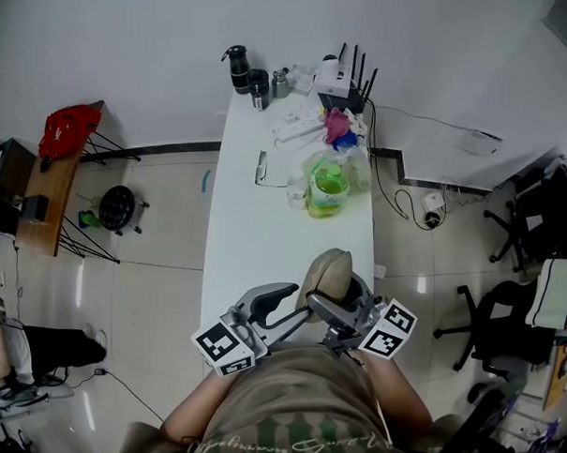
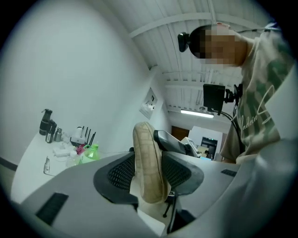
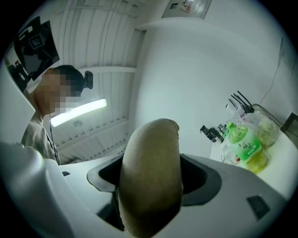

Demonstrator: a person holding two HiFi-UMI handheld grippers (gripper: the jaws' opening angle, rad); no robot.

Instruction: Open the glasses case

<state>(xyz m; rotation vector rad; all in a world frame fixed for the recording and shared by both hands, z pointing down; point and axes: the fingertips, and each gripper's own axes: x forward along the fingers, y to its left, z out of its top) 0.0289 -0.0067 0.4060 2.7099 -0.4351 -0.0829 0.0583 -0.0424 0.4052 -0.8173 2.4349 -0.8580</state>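
A tan, oval glasses case [image 1: 325, 269] is held in the air just above the near end of the white table [image 1: 247, 241]. My left gripper [image 1: 289, 300] comes at it from the left and my right gripper [image 1: 336, 312] from the right. In the left gripper view the case [image 2: 148, 158] stands edge-on between the black ribbed pads [image 2: 122, 173], and the left gripper [image 2: 149, 175] is shut on it. In the right gripper view the case's broad rounded side [image 3: 151, 186] fills the gap, and the right gripper [image 3: 151, 179] is shut on it. Whether the lid has parted I cannot tell.
Farther along the table lie a pair of glasses [image 1: 261, 167], a green bottle [image 1: 329, 186], a pink item and a router [image 1: 348, 91], with black flasks [image 1: 241, 68] at the far end. Office chairs [image 1: 513, 323] stand to the right; a wooden desk with a red bag [image 1: 70, 129] is on the left.
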